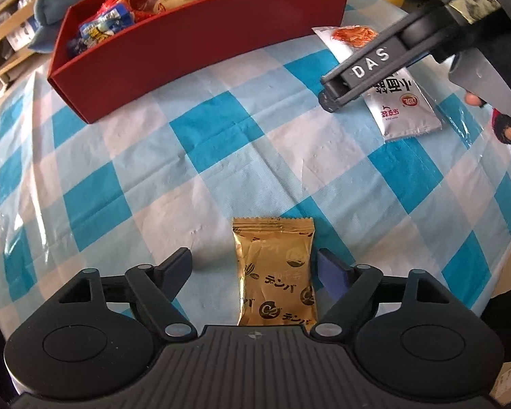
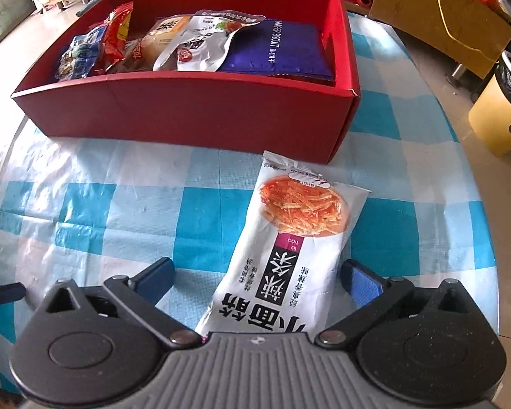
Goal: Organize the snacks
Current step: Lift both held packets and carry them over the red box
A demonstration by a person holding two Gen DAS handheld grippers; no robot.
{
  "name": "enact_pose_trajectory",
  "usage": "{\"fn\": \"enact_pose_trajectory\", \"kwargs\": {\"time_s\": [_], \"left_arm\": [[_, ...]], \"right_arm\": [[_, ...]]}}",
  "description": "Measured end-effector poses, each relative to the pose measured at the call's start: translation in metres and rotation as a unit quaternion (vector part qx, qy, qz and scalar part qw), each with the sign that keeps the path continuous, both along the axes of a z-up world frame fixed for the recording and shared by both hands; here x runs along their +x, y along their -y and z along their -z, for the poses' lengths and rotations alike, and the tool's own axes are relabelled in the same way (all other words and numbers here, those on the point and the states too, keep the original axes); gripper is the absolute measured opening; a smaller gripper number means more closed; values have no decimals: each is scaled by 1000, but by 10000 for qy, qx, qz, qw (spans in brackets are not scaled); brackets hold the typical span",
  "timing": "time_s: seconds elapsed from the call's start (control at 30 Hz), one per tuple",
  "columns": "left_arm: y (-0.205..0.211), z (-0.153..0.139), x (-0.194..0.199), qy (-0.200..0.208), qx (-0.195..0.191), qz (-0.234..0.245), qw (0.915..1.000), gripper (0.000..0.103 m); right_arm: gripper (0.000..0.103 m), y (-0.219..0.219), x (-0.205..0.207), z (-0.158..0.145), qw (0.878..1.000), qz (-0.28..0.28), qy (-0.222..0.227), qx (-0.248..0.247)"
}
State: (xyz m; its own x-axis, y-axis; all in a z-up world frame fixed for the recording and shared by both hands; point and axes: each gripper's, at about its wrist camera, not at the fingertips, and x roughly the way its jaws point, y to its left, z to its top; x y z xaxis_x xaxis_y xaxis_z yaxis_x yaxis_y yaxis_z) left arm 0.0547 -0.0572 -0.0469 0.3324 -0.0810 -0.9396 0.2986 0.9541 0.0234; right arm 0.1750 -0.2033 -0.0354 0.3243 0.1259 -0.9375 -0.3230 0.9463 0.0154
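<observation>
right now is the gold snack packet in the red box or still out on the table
Out. The gold snack packet lies flat on the checked tablecloth, apart from the red box, between the open left claw pads.

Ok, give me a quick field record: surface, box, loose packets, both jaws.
surface: blue-and-white checked cloth
box: red box, open top, holding several snack packets
loose packet 1: gold packet, flat on cloth, between left gripper jaws, untouched
loose packet 2: white noodle-snack packet, flat, between right gripper jaws
jaws: both open
</observation>
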Motion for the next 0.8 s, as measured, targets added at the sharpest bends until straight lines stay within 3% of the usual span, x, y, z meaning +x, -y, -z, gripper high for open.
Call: {"fn": "enact_pose_trajectory", "kwargs": {"time_s": [0.1, 0.17, 0.27, 0.4, 0.8], "left_arm": [[0, 2, -1, -17, -16, 21, 10000, 80], [0, 0, -2, -46, -55, 64, 10000, 75], [4, -2, -7, -17, -57, 180, 9998, 64], [8, -6, -15, -3, -96, 260, 9996, 48], [5, -15, -18, 91, -247, 149, 9995, 47]], "right_arm": [[85, 2, -3, -3, 10000, 88, 13, 39], [63, 4, -8, -9, 9999, 107, 95, 58], [54, 5, -14, -12, 9998, 154, 130, 42], [49, 4, -22, -16, 9997, 179, 174, -22], [45, -1, -39, -38, 9989, 135, 440, 96]]}}
